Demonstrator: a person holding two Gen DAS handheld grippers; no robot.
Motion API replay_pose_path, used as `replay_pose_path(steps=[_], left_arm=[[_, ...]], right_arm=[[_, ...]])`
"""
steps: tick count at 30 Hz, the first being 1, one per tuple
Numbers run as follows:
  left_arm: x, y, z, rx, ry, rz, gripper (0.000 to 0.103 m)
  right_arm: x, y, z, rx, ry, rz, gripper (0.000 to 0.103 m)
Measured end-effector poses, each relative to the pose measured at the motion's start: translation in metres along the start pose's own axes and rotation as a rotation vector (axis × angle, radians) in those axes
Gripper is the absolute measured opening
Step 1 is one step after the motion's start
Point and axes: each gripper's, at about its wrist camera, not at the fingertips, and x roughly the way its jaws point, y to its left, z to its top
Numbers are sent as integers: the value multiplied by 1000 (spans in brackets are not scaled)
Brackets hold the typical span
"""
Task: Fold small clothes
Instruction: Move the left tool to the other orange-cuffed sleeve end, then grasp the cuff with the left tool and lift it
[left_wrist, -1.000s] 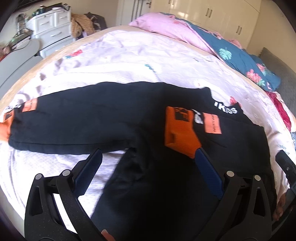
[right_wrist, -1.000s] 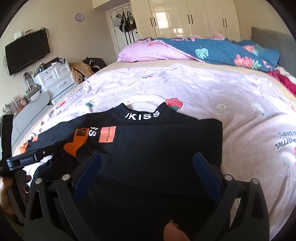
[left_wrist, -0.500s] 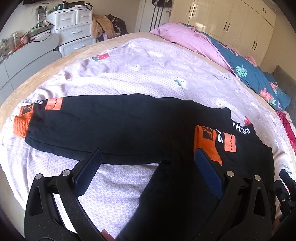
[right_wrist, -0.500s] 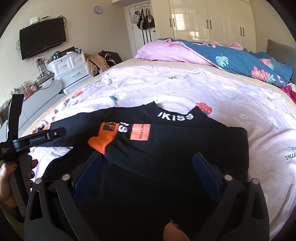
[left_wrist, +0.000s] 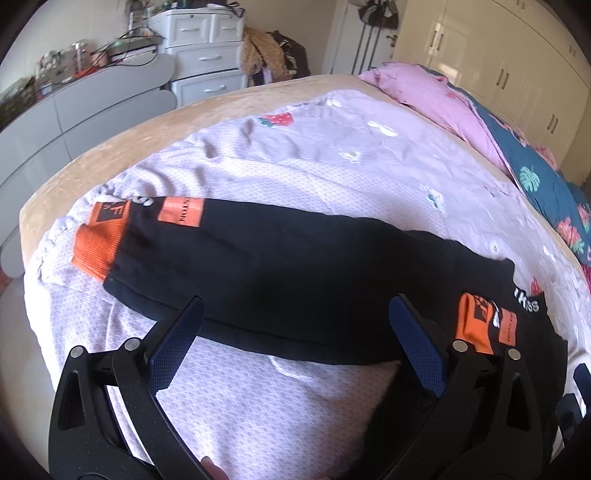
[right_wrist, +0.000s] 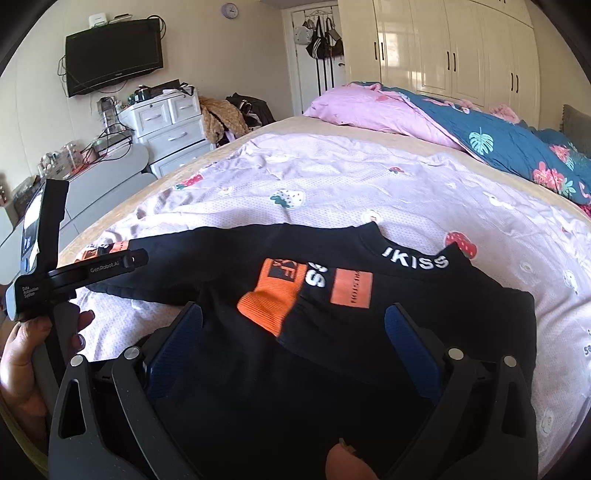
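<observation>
A small black sweatshirt (right_wrist: 424, 332) with orange cuffs and white lettering at the collar lies on the bed. One sleeve is folded across the chest, its orange cuff (right_wrist: 271, 301) lying on the body. The other sleeve (left_wrist: 277, 273) stretches out flat to the left, ending in an orange cuff (left_wrist: 99, 240) near the bed's corner. My left gripper (left_wrist: 295, 325) hangs open over the near edge of that outstretched sleeve, holding nothing. My right gripper (right_wrist: 293, 328) is open above the sweatshirt's body. A hand (right_wrist: 26, 350) holds the left gripper's handle at the left of the right wrist view.
The bed has a lilac strawberry-print sheet (left_wrist: 332, 147) and a tan mattress edge (left_wrist: 110, 147). A pink and blue floral quilt (right_wrist: 480, 136) is piled at the far side. White drawers (right_wrist: 166, 122), a grey desk (left_wrist: 92, 99) and a wall television (right_wrist: 114, 55) stand beyond.
My left gripper has swung left, from over the folded cuff to over the outstretched sleeve. The right gripper has also turned slightly left. Both stay open; the sweatshirt has not moved.
</observation>
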Motion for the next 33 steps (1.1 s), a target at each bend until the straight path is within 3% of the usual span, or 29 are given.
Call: replay_pose_path(steps=[5, 18, 26, 33], left_arm=[[-6, 23, 9, -68, -43, 43, 94], [0, 71, 21, -191, -44, 129, 94], [18, 98, 20, -286, 20, 141, 94], [34, 120, 17, -354, 64, 154, 94]], right_arm=[[10, 17, 11, -13, 1, 27, 98], [41, 65, 34, -55, 22, 101, 98], [49, 83, 38, -78, 32, 130, 98], [48, 73, 31, -54, 46, 120, 98]])
